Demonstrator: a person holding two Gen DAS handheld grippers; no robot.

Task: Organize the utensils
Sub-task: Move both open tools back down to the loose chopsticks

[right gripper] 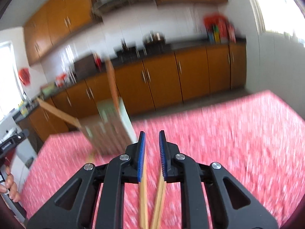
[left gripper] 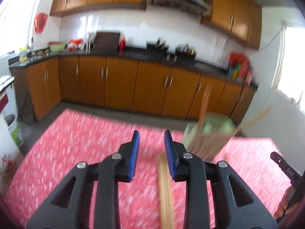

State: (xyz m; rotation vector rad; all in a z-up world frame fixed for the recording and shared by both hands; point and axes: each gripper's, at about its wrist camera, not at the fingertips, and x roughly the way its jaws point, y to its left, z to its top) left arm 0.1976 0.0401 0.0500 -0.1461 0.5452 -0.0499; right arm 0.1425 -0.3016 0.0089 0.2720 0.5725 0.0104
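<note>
Left gripper (left gripper: 152,136): hovering above the red patterned tablecloth (left gripper: 76,143), jaws standing moderately apart, blue pads (left gripper: 134,152) facing each other and gripping nothing. A bundle of wooden chopsticks (left gripper: 166,190) is lying on the cloth below, near the right pad, running toward the near edge; heavy blur is making it impossible to tell whether it is touching the pad.

Right gripper (right gripper: 152,136): also hanging over the tablecloth (right gripper: 238,133), jaws parted by a narrower gap, nothing clamped between the pads. Two chopsticks (right gripper: 152,206) are lying beneath it, spreading apart toward the near side.

Utensil holder (left gripper: 207,135): a pale green, slotted container, sitting on the far part of the table, to the right of the left gripper and to the left of the right gripper (right gripper: 112,127). It is appearing tilted, though motion blur is smearing its outline. Several chopsticks (left gripper: 205,103) are sticking out of it, one group pointing up, another (left gripper: 255,117) leaning outward to the right.

Background: orange kitchen cabinets (left gripper: 118,84) are running along the far wall under a dark countertop (left gripper: 133,52).
</note>
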